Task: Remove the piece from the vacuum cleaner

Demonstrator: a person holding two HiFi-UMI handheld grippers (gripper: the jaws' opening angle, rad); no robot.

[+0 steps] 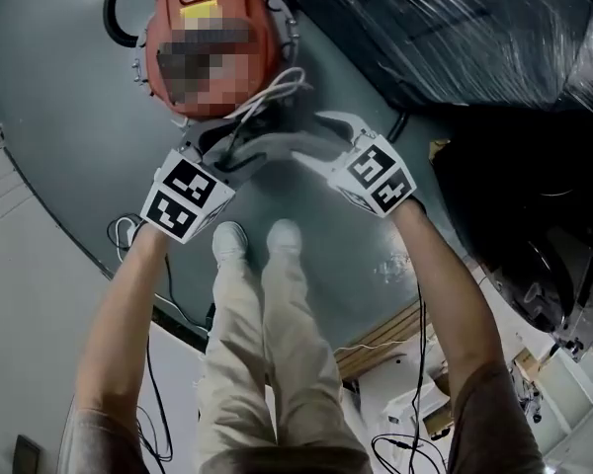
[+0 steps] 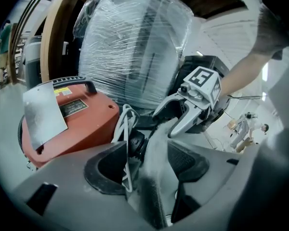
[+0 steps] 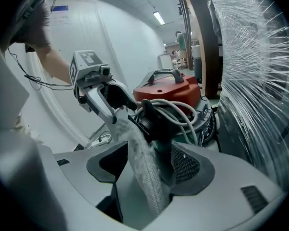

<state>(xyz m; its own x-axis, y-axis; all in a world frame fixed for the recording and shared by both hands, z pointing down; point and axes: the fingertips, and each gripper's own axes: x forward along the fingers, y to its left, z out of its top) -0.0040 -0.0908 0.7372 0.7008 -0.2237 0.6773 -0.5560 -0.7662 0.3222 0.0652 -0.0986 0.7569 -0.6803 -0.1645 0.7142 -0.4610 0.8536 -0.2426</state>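
Flanking the grey hose (image 1: 267, 147) at the red vacuum cleaner (image 1: 267, 42) in the head view, the left gripper (image 1: 227, 154) and right gripper (image 1: 321, 141) seem poised to pull it off; the left gripper view, then the right gripper view, shows jaws apart around it, not yet pinching.

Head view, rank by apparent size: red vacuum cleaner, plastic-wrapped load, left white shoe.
1. Dark load wrapped in clear plastic, though cropped by the frame.
2. Round red vacuum cleaner.
3. Left white shoe, clearly smallest.
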